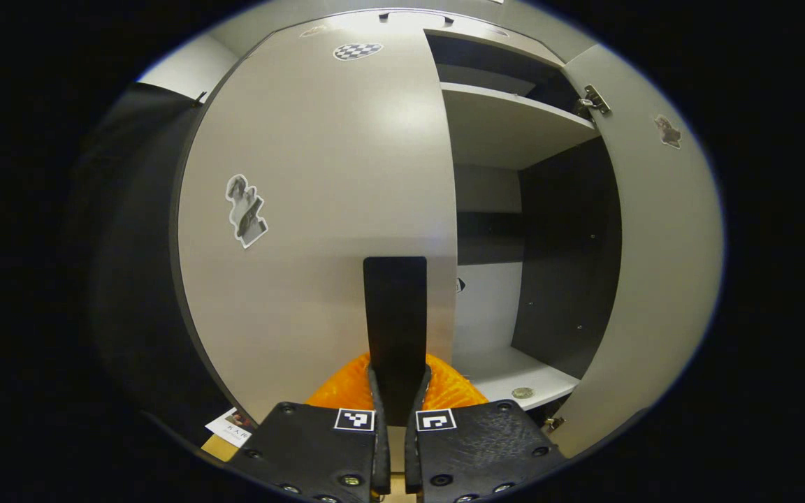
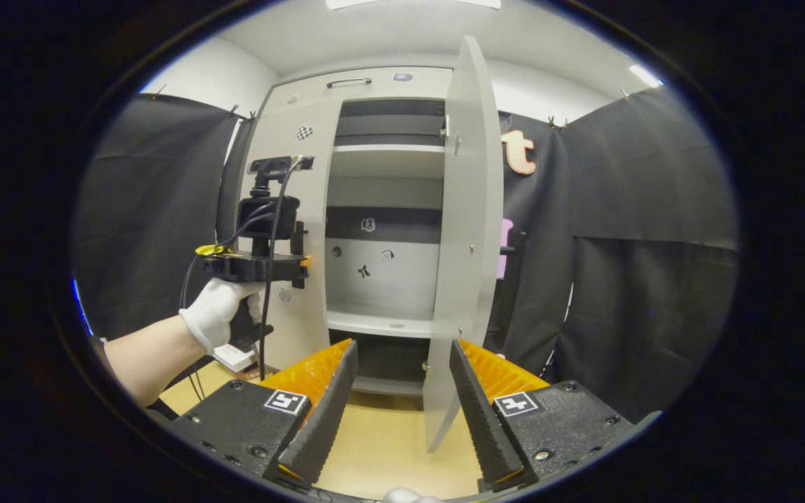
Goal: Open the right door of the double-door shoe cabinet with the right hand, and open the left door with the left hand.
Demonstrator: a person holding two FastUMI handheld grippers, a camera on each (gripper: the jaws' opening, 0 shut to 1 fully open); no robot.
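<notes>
- The left gripper (image 1: 397, 391) is pointing straight at the shoe cabinet's left door (image 1: 318, 209), its fingers (image 1: 374, 391) closing narrowly on the dark upright handle (image 1: 395, 314) at that door's free edge; both seem to be pressing on it, though the contact itself is hard to see.
- In the right gripper view, a white-gloved hand (image 2: 219, 311) is holding that left gripper (image 2: 299, 260) level, forearm reaching in from the lower left, its tips at the left door (image 2: 298, 230).
- The right gripper (image 2: 402, 388) is hanging back from the cabinet, its jaws standing wide and holding nothing.
- The right door (image 2: 469, 237) is standing wide open, edge-on ahead of the right gripper, while the left door is lying shut or nearly so.
- Pale shelves (image 2: 381, 323) are showing inside the shoe cabinet (image 2: 374, 84).
- The cabinet is standing on a light wooden floor (image 2: 388, 447), with black cloth (image 2: 647, 279) hanging on both sides.
</notes>
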